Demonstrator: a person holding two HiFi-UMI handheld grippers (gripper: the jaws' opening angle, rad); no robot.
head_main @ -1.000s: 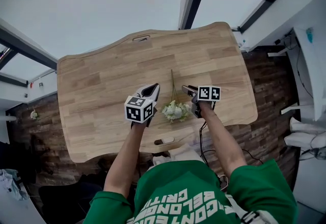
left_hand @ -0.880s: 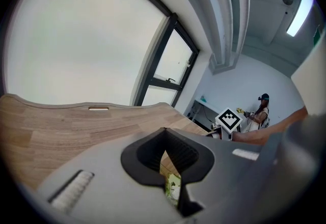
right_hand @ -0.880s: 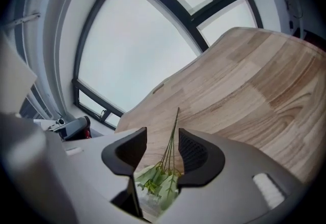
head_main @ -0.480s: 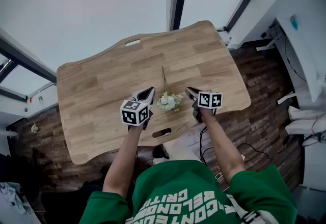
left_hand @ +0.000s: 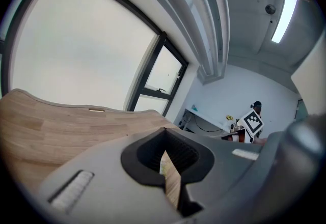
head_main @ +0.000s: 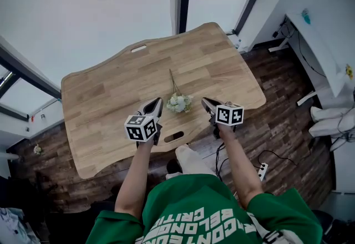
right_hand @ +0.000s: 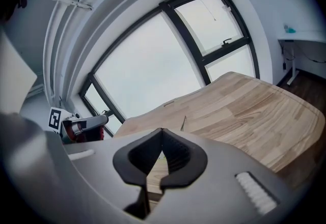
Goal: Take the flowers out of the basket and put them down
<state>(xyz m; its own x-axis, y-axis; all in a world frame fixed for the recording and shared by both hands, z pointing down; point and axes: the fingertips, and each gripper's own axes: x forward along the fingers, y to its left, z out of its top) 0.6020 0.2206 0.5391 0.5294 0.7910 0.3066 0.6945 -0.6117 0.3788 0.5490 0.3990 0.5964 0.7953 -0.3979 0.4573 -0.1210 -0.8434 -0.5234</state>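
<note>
One bunch of white flowers (head_main: pixel 177 100) lies on the wooden table (head_main: pixel 100 98) between your grippers, touching neither. Your left gripper (head_main: pixel 155 105) is closed on nothing, and your right gripper (head_main: pixel 206 105) has just closed, also empty. The bunch looks light and crushable: pinch the thin stems (head_main: pixel 172 79), not the blooms (head_main: pixel 179 104).

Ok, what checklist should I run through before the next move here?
1. Flowers lying on the table: ok.
2. Left gripper shut, nothing between its jaws: ok.
3. Right gripper jaws just closed, nothing between them: ok.
4. Both grippers apart from the flowers: ok.
5. Basket in view: not ok, none visible.
6. More flowers left to take out: cannot tell.
</note>
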